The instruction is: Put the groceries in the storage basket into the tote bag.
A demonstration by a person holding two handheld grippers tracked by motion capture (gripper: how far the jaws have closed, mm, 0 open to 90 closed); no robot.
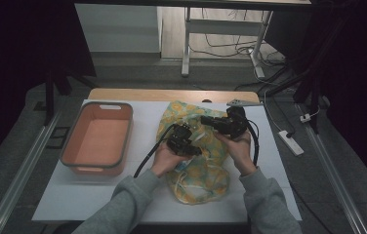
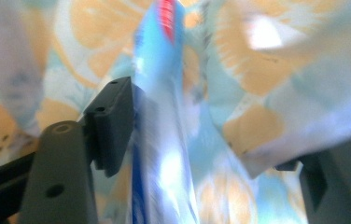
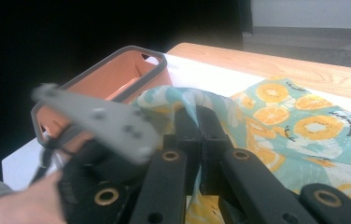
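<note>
Broadly, one counter [image 1: 74,195] with a white top and a wooden far edge carries everything. On its left part sits one orange tub [image 1: 97,139] with a grey rim, a handle slot cut in its near and far ends; the right gripper view shows it as well [image 3: 117,77], beyond the cloth.

Just to the right of the tub, apart from it, lies one crumpled cloth [image 1: 198,175] printed with orange slices on pale blue and white. It spreads from the far middle of the counter down toward the person's side, and both tools work over it.

Two grey sleeves come in from the bottom of the high view, one hand on each tool. The left tool [image 1: 184,140] is over the middle of the cloth, its cable trailing back past the left hand [image 1: 164,158]. In the left gripper view its jaws stand apart, with a blurred fold of cloth [image 2: 164,116], blue with a red patch at the top, running up between them; the fold lies against the left jaw, while the right jaw is clear of it, so this tool is open.

The right tool [image 1: 223,124] is over the cloth's far right part, held by the right hand [image 1: 240,146]. In the right gripper view its two jaws are pressed together on a raised peak of the cloth [image 3: 183,100], pinched between the tips [image 3: 198,123]. The left tool's grey plate [image 3: 99,121] shows blurred beside it.
</note>
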